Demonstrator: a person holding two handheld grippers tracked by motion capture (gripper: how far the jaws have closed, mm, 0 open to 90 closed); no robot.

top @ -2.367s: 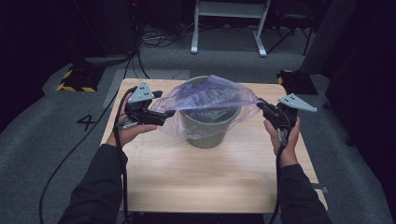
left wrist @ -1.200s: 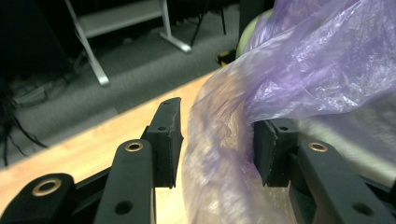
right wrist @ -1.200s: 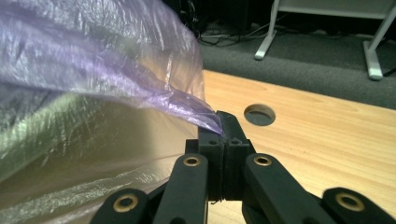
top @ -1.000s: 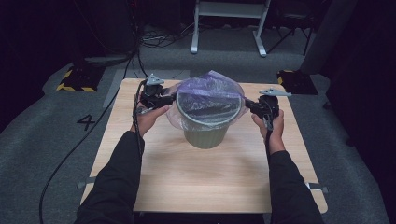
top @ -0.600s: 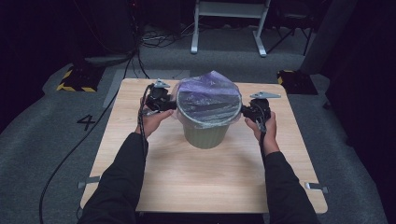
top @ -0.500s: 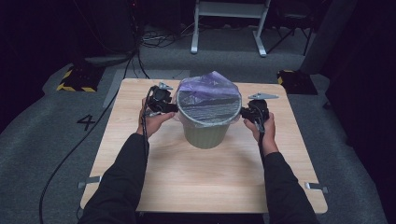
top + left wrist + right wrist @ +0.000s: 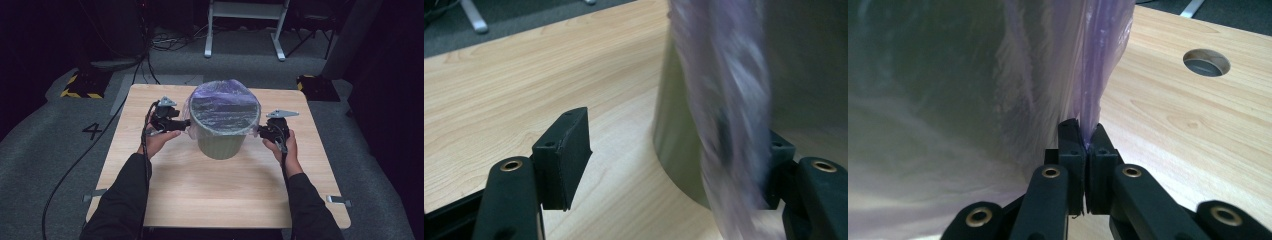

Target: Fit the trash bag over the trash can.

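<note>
A grey-green bin [image 7: 222, 145] stands on the wooden table [image 7: 210, 200], with a purple see-through bag [image 7: 223, 107] stretched over its rim. My left gripper [image 7: 185, 123] is at the bin's left side. Its jaws have just been opening and now stand wide apart [image 7: 672, 145]; the bag's edge [image 7: 729, 115] hangs loose between them, close to the right-hand jaw, with the bin wall [image 7: 674, 125] behind. My right gripper [image 7: 261, 131] is at the bin's right side, shut [image 7: 1082, 132] on a fold of the bag [image 7: 1098, 75].
A round hole [image 7: 1206, 62] is cut in the tabletop beyond the right gripper. On the floor behind the table lie cables, a black-and-yellow striped block [image 7: 80, 85] and a white frame's legs [image 7: 245, 25]. A painted 4 [image 7: 93, 131] marks the floor at left.
Both grippers came inward and down along the bin's sides, drawing the bag from a loose billow to a taut cover over the rim. The left jaws have spread apart.
</note>
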